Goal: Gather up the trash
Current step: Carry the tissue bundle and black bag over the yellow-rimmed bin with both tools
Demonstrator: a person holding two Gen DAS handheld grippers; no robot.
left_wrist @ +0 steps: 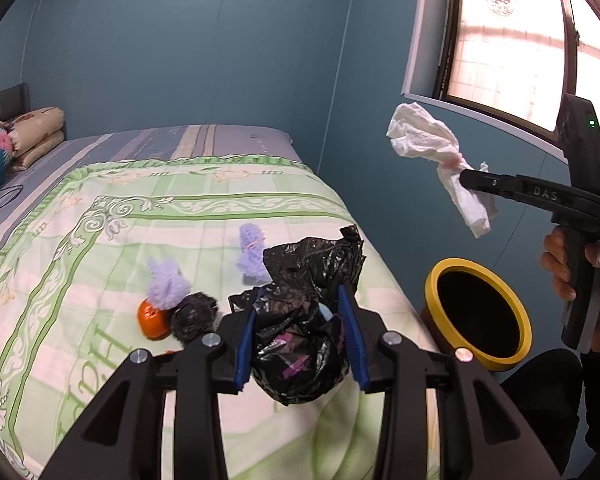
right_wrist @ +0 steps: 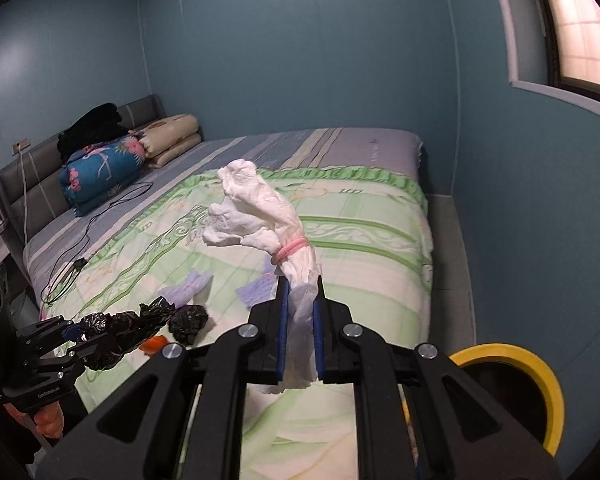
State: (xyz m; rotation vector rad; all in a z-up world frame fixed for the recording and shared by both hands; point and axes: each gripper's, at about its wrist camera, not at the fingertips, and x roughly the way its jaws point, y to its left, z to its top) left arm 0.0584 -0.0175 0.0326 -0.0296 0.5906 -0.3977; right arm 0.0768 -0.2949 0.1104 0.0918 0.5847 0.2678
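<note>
Left wrist view, L to R: folded bedding (left_wrist: 32, 132) stacked at the far left end of the bed (left_wrist: 220, 216), on a green patterned quilt. On the quilt an orange ball (left_wrist: 153, 318) w/ a purple paper wad (left_wrist: 166, 282) touching it from above and a small black wad (left_wrist: 194, 316) right beside it. A second purple wad (left_wrist: 252, 258) lies a bit further back, just behind the raised black bag. The left gripper (left_wrist: 302, 336) is clamped on a crumpled black trash bag (left_wrist: 304, 320), blue pads pressing both sides, bag lifted off the quilt. On the floor just off the bed edge stands a bin w/ a yellow rim (left_wrist: 432, 280), dark inside. Above the bin the right gripper (left_wrist: 466, 178) is pinched tight on a white tissue bundle (left_wrist: 424, 140), tied w/ a pink band; a hand (left_wrist: 560, 264) grips its handle. Window (left_wrist: 512, 40) at top right.

Right wrist view, L to R: the left gripper (right_wrist: 74, 334) w/ the black bag (right_wrist: 124, 328) sticking out of its tips, near the bed's edge. Past it the black wad (right_wrist: 188, 322), a bit of the orange ball (right_wrist: 153, 343), both purple wads (right_wrist: 188, 286). Centre: the right gripper (right_wrist: 300, 300), jaws narrow, closed on the tissue bundle's (right_wrist: 256, 208) tail, pink band (right_wrist: 292, 250) just above the tips, bundle pointing up and away over the quilt. Yellow-rimmed bin (right_wrist: 540, 376) low at the right
</note>
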